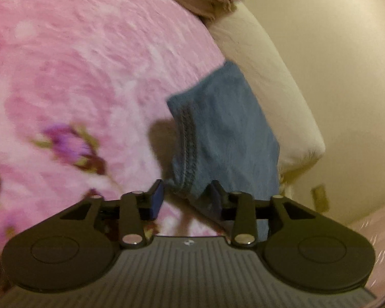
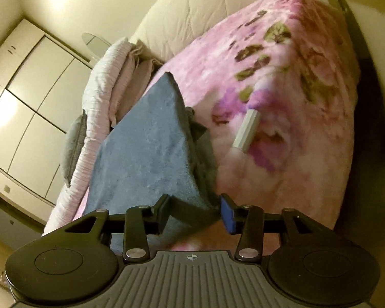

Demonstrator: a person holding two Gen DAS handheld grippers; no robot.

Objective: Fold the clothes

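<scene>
Bed cover: a plush pink blanket with purple flowers and green leaves (image 2: pixel 282 82) fills most of both views, with the garment lying on top of it.
Quilt: a cream quilted cover (image 2: pixel 192 7) lies at the far end of the blanket in the right wrist view; a cream padded edge (image 1: pixel 269 82) runs along the right side in the left wrist view.
Wardrobe: pale panelled doors (image 2: pixel 30 84) stand at the far left of the right wrist view.
Bedding pile: a pale pink ribbed folded cloth (image 2: pixel 107 77) sits to the left of the garment, with a grey cushion (image 2: pixel 73 146) against its left side.
Garment: a blue-grey soft knit piece of clothing (image 2: pixel 146 148) reaches from the near edge towards the far side; its stitched hem (image 1: pixel 187 143) shows in the left wrist view.
Small item: a grey rectangular bar (image 2: pixel 246 131) lies on the blanket, right of the garment and apart from it.
Left gripper (image 1: pixel 186 197): held low over the blanket, jaws spread apart, the garment's near edge lying between them and over the right finger; the blue pad (image 1: pixel 156 200) of the left finger is bare.
Right gripper (image 2: pixel 195 214): held low at the garment's near corner, jaws parted, cloth between them; whether the fingers press the cloth I cannot tell.
</scene>
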